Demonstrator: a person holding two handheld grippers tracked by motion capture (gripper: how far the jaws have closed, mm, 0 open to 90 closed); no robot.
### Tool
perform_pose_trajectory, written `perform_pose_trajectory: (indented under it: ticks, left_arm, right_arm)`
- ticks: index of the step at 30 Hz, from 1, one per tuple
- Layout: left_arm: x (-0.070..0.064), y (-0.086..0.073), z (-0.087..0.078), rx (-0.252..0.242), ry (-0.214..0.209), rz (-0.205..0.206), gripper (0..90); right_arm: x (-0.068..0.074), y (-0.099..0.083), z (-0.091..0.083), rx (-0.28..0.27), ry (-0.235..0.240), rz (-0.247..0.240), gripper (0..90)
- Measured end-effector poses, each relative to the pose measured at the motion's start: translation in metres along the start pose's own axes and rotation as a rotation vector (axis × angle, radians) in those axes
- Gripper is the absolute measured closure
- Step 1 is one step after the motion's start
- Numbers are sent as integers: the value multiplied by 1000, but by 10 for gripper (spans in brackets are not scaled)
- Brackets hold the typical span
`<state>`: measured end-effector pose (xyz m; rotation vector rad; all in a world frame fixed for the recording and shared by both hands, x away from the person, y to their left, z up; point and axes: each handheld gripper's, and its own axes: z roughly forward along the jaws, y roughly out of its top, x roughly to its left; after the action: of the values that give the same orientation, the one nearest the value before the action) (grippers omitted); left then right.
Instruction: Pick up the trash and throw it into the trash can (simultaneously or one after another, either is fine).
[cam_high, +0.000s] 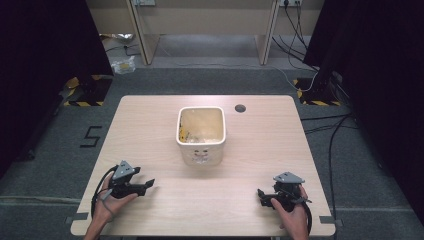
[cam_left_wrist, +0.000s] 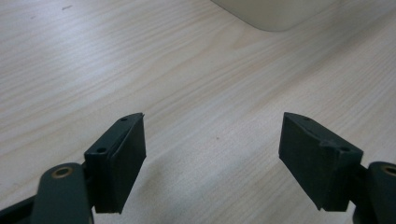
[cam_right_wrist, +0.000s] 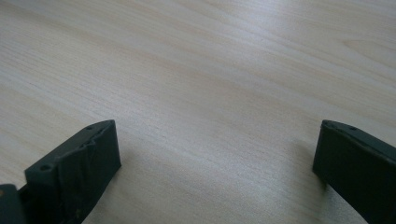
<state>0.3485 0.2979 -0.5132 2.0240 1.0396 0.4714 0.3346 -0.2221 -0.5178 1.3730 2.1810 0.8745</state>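
- High view: the left gripper (cam_high: 146, 186) lies low on the table (cam_high: 250, 210), held by a hand (cam_high: 102, 207), jaws wide apart and holding nothing.
- The right gripper (cam_high: 260, 195) rests low too, spread wide, nothing in it.
- The white tub (cam_high: 201, 150) stands between them, farther back, touching neither.

wood table (cam_high: 150, 125) w/ white bin (cam_high: 201, 145) on it.
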Motion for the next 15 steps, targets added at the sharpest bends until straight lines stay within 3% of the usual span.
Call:
perform_pose_trajectory:
  ticks: [15]
  left_arm:
    - [-9, -11, -3, 40, 12, 27, 227]
  right_arm:
    - [0, 0, 0, 0, 0, 0, 8]
